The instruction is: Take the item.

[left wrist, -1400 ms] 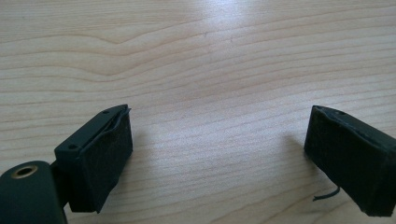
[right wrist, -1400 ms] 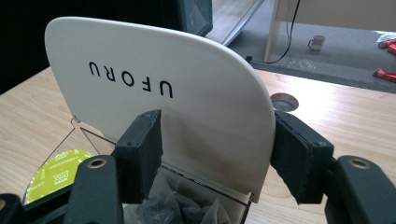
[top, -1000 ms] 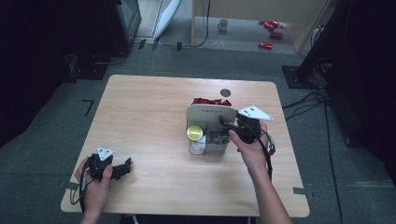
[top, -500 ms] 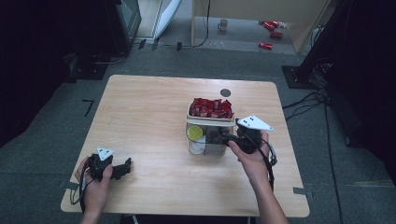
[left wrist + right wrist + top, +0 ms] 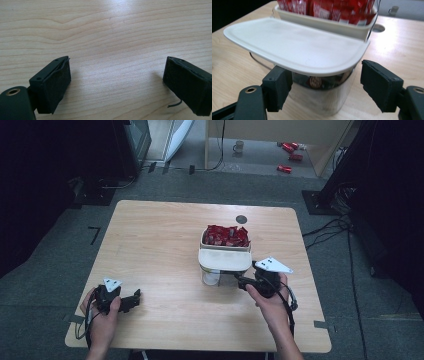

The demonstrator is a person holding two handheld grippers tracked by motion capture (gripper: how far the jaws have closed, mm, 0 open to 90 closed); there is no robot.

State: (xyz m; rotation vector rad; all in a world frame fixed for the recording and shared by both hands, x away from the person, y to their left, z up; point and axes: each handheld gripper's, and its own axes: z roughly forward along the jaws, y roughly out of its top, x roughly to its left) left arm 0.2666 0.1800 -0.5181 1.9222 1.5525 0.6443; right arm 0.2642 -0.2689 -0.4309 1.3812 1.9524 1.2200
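Right gripper (image 5: 243, 283) low by the tin (image 5: 322, 96), jaws just opened, straddling it without pressing; lid (image 5: 224, 260) flipped toward it, red packets (image 5: 227, 235) inside. Left gripper (image 5: 131, 302) parked wide open on table (image 5: 160, 240).

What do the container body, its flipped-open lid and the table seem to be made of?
Shiny silver container body: probably polished metal, since it mirrors its surroundings. Cream flat lid: likely matte plastic, smooth with a moulded rim. Light wooden table: wood or wood-look laminate, visible grain with soft sheen.
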